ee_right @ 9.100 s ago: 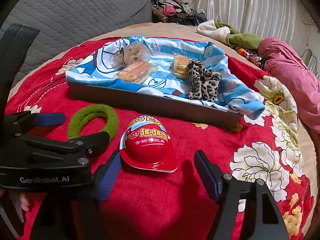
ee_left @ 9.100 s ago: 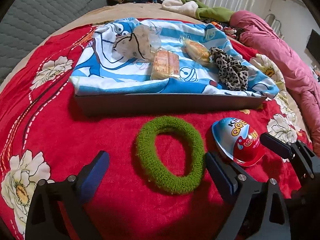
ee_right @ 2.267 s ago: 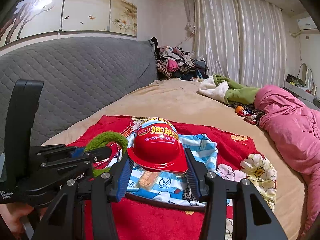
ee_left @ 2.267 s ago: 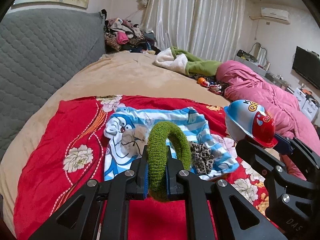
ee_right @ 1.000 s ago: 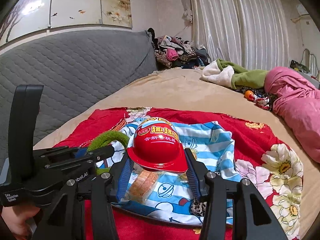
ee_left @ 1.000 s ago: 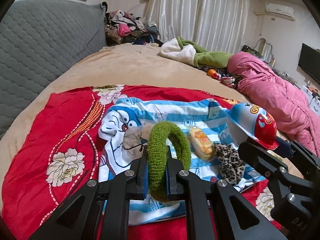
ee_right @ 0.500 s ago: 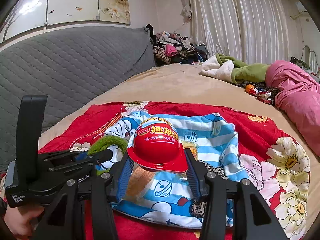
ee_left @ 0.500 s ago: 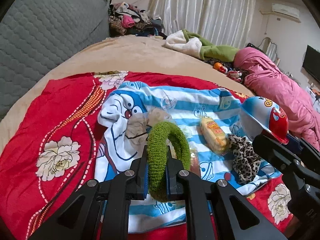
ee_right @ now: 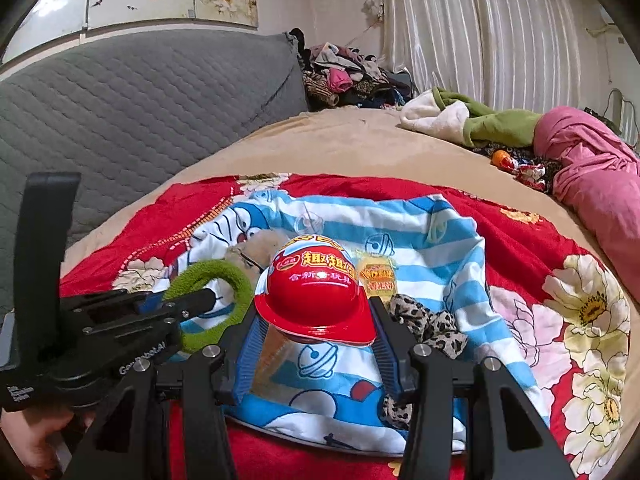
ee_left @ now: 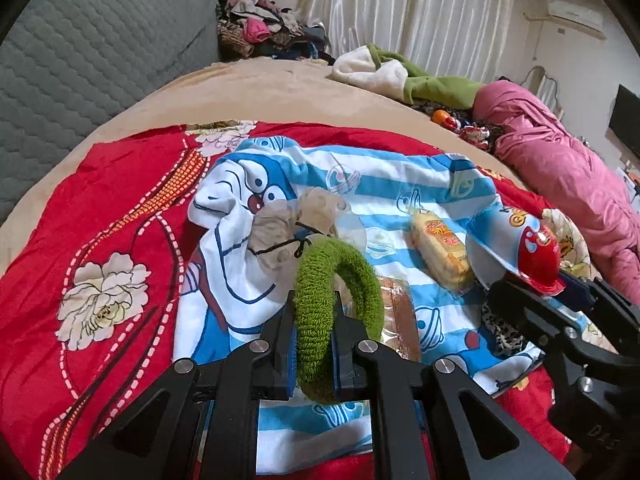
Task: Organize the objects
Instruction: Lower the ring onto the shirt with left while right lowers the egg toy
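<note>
A grey quilted headboard (ee_right: 140,92) fills the upper left of the right wrist view. White curtains (ee_right: 480,28) hang at the upper right, with a heap of clothes (ee_right: 344,72) below them at centre top. A pink duvet (ee_right: 592,168) lies bunched at the right edge, beside a green and white blanket (ee_right: 464,116).

On the blue striped cloth (ee_left: 400,184) the middle is crowded: a beige pouch (ee_left: 280,236), a yellow snack pack (ee_left: 440,248), a clear wrapped biscuit pack (ee_left: 396,320) and a leopard scrunchie (ee_right: 424,320) lie close together, with only narrow gaps between them. The far part of the cloth, behind these 4 things, is bare and gives room from above. The red flowered blanket (ee_left: 100,220) to the left of the cloth is also free.
</note>
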A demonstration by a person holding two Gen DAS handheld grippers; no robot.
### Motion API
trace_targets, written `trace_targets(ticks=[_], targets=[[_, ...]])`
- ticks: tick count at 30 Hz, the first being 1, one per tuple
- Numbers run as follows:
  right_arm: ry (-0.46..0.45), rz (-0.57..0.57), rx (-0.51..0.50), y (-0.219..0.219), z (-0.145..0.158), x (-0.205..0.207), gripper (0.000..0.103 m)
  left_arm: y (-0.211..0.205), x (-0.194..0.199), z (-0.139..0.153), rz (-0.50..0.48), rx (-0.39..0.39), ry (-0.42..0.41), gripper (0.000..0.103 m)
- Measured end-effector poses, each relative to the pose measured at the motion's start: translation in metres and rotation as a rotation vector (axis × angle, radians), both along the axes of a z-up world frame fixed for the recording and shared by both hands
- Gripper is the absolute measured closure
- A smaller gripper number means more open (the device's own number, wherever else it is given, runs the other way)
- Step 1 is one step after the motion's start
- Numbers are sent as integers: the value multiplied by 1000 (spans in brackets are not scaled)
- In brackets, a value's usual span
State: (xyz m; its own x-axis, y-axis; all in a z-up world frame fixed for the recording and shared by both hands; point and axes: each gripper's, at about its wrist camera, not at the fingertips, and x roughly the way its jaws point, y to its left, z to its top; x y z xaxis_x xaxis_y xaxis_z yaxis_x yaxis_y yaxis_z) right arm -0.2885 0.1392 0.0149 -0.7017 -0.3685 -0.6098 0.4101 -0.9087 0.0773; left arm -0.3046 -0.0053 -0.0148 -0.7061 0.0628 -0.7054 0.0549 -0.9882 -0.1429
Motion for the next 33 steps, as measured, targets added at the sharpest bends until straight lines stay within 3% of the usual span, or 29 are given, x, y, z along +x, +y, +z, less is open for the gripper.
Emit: trace_targets(ticks=[12, 33], targets=[[-67, -3, 44, -2, -30, -10, 53, 1, -4, -15, 1, -3, -35, 91], [-151, -1, 94, -6, -56, -20, 53, 2, -6, -29, 1, -12, -74, 91]])
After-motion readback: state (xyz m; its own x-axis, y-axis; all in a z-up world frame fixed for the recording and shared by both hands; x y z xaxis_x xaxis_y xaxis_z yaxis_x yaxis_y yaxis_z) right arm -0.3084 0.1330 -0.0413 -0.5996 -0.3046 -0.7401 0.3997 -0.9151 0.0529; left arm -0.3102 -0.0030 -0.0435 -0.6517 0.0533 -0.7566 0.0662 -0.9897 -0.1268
